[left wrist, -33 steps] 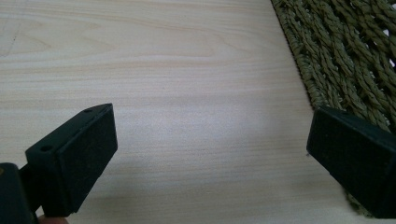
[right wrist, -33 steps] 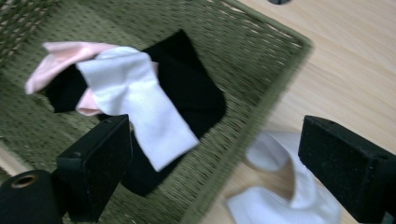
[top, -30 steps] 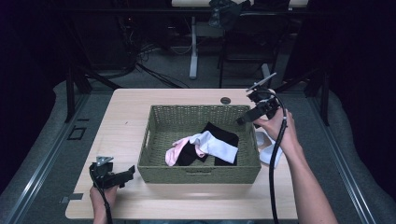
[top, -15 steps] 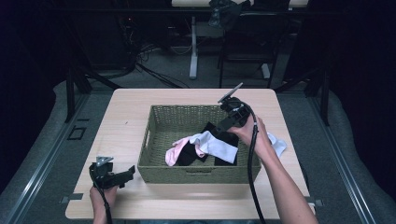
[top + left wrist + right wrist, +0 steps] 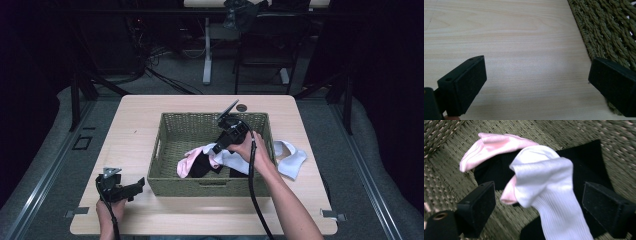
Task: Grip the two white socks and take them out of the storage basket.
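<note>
A woven olive basket (image 5: 172, 131) stands mid-table and holds a pink sock (image 5: 186, 162), a black sock (image 5: 201, 167) and a white sock (image 5: 231, 159). My right gripper (image 5: 216, 148) is inside the basket, open, with its jaws either side of the white sock (image 5: 549, 187); the pink sock (image 5: 491, 146) and black sock (image 5: 589, 160) lie beneath. Another white sock (image 5: 291, 159) lies on the table right of the basket. My left gripper (image 5: 131, 189) rests open near the table's front left, its jaws over bare wood (image 5: 524, 50) beside the basket wall (image 5: 609, 32).
A small dark round object (image 5: 242, 107) lies on the table behind the basket. The light wooden table (image 5: 135, 130) has bare surface to the left of the basket. Chairs and cables stand on the dark floor beyond.
My right gripper moved left from above the table's right side into the basket and lowered over the white sock. A white sock now lies on the table at the right. The left gripper stayed still.
</note>
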Demonstrator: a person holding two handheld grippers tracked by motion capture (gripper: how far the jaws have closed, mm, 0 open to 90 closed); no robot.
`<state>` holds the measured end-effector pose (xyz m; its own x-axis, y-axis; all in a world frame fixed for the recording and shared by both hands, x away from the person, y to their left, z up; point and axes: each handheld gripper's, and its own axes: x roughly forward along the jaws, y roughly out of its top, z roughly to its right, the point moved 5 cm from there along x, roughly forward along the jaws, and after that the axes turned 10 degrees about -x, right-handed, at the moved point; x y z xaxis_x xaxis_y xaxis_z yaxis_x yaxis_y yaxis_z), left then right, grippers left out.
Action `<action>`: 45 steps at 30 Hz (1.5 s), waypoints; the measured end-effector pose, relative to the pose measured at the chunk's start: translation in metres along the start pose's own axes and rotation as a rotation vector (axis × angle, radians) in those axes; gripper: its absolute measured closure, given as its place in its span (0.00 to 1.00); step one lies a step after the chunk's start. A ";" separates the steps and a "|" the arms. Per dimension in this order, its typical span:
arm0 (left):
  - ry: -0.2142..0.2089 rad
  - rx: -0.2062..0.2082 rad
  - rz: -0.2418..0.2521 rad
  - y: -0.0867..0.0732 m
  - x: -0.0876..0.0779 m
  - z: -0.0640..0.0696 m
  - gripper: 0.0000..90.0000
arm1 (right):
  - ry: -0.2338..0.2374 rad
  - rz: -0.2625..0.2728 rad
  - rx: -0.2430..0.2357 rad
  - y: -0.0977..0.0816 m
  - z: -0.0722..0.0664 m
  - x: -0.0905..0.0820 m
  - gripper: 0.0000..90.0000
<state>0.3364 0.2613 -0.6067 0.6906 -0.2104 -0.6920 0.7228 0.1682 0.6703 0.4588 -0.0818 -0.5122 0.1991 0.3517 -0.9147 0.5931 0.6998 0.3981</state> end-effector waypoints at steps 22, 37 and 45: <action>-0.014 -0.004 0.009 0.000 0.001 0.002 0.02 | -0.035 -0.098 0.033 0.000 0.004 0.043 0.95; -0.014 0.000 0.009 0.000 0.001 0.002 0.02 | -0.073 -0.044 0.015 -0.006 0.013 -0.012 0.98; -0.015 -0.001 0.007 0.000 0.001 0.002 0.02 | -0.087 0.002 0.034 -0.011 0.023 -0.056 0.98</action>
<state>0.3373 0.2591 -0.6065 0.6953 -0.2240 -0.6829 0.7179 0.1711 0.6748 0.4592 -0.1240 -0.4666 0.2664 0.2970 -0.9170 0.6183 0.6772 0.3990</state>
